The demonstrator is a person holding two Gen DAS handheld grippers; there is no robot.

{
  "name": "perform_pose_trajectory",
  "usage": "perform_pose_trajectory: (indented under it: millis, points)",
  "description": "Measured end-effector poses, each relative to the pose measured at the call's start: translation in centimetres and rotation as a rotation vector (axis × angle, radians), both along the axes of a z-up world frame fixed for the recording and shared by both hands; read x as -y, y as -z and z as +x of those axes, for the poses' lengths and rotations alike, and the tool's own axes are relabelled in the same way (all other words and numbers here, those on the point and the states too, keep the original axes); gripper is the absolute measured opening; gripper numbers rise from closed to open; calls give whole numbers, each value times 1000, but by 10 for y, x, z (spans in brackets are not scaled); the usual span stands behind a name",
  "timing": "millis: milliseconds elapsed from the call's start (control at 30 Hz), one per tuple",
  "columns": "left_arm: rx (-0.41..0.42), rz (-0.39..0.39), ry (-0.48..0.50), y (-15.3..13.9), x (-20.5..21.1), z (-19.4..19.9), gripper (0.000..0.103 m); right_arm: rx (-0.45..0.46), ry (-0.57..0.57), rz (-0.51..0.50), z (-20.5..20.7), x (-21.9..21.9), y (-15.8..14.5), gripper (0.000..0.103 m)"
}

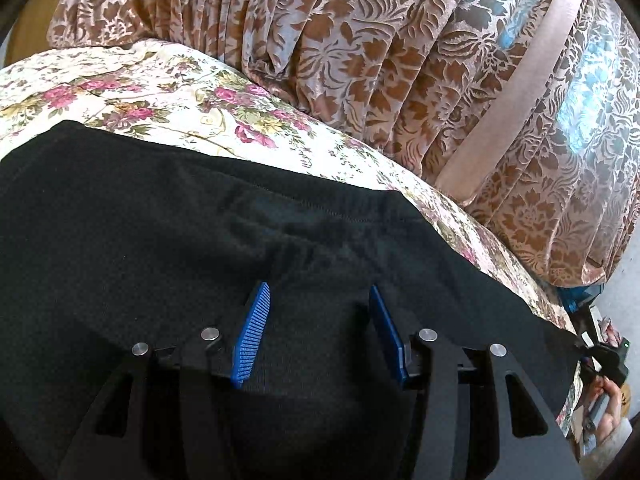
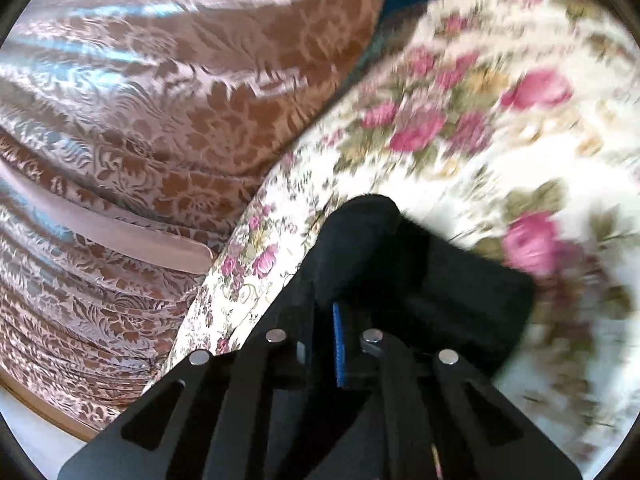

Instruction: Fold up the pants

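Your left hand-held gripper (image 1: pixel 320 300) is hovering over black pants (image 1: pixel 140 240), its blue fingers (image 1: pixel 252 332) standing apart and gripping nothing. The pants are lying spread on a floral bed sheet (image 1: pixel 160 96), waistband toward the far side. Your right hand-held gripper (image 2: pixel 340 320) is clenched on a bunched fold of the pants (image 2: pixel 372 232), lifting it above the sheet (image 2: pixel 480 100). A brown patterned curtain (image 1: pixel 360 60) is hanging just beyond the bed.

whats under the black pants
The black pants lie on a floral bedsheet, which shows past their edges. Whatever the sheet looks like directly beneath the dark fabric is covered and cannot be seen.
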State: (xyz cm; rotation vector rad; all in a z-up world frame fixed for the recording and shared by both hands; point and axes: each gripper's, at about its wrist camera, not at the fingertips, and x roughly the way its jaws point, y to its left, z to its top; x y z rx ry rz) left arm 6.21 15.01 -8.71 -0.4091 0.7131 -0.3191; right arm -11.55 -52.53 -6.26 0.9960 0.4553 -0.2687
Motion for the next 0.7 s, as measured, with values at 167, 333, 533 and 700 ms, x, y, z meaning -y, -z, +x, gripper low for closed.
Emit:
perform_pose_trajectory:
  millis: [167,333,533,700]
  points:
    - [-2,-2,0,0,0,0,51,-84,-1,-9,-32,0,18,6]
    - [-17,0,-7,-1,-1,2,51,-93,-1,27,-39,1,46,9]
    - [-40,-69,-46,-17,2,-4,51,-21,20,-59,-54,0,22,44]
    - [36,-11,81,-36,51,-6,51,-69,60,10,-60,22,37,53]
